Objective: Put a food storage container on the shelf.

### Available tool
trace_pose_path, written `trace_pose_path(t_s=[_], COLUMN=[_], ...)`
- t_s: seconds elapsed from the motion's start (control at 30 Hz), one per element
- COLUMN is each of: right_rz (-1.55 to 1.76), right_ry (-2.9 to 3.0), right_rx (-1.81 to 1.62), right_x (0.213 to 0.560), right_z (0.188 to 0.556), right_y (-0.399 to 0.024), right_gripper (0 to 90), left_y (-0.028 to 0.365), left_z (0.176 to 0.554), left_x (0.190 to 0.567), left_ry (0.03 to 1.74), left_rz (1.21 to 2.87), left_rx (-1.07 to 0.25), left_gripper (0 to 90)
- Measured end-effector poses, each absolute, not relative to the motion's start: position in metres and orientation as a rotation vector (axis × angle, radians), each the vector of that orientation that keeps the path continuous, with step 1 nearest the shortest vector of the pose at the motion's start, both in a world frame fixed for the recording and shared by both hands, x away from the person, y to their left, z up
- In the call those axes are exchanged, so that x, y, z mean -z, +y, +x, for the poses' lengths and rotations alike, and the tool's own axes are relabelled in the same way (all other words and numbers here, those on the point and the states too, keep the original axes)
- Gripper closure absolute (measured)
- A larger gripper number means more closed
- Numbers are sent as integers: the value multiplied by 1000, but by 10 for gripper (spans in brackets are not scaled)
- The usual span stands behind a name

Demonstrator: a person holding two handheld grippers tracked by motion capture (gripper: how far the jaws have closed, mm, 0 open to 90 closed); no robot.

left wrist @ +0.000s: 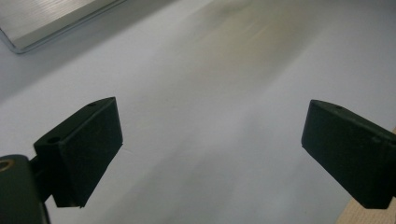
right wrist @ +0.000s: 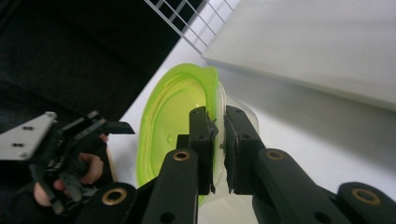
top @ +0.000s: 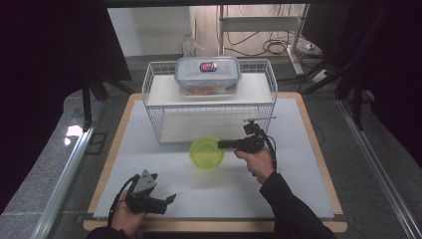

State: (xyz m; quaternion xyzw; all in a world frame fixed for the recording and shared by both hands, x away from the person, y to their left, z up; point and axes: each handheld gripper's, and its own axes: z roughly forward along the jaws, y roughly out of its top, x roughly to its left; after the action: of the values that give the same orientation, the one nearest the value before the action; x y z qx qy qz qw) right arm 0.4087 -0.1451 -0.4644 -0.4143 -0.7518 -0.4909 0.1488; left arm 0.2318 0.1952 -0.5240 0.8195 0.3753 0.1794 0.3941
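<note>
Green plastic is showing between the right gripper [right wrist: 217, 140]'s jaws in the right gripper view, which are pinching the near rim of the lime-green bowl [right wrist: 175, 116], a grip the high view is blurring where that bowl [top: 206, 153] is sitting just before the white wire shelf rack [top: 209, 99]. Idling at the bench [top: 318, 164]'s near left corner, the left gripper [top: 166, 197] is spreading its jaws wide over bare white surface in its own view, while a lidded clear food container [top: 208, 75] is resting on the rack's top shelf, well behind the bowl.

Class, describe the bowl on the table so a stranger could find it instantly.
Start at the white wire rack on the table. Just in front of it sits the lime-green bowl, its rim pinched by the right claw. It is translucent, bright green and lidless, unlike the clear lidded box atop the rack.
</note>
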Motion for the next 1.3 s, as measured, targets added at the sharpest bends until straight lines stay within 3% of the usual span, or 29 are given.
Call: trace_pose_path(t_s=[0.73, 1.3], right_rz=[-1102, -1089], right_ry=[-2101, -2052], right_rx=[1591, 1719], right_x=[391, 323], right_z=[399, 414], right_y=[-160, -165], right_gripper=[833, 842], left_y=[195, 196], left_z=[232, 232], left_x=[524, 523], left_ry=[942, 942], left_rz=[2083, 2064], left_rx=[-453, -448], left_gripper=[52, 52])
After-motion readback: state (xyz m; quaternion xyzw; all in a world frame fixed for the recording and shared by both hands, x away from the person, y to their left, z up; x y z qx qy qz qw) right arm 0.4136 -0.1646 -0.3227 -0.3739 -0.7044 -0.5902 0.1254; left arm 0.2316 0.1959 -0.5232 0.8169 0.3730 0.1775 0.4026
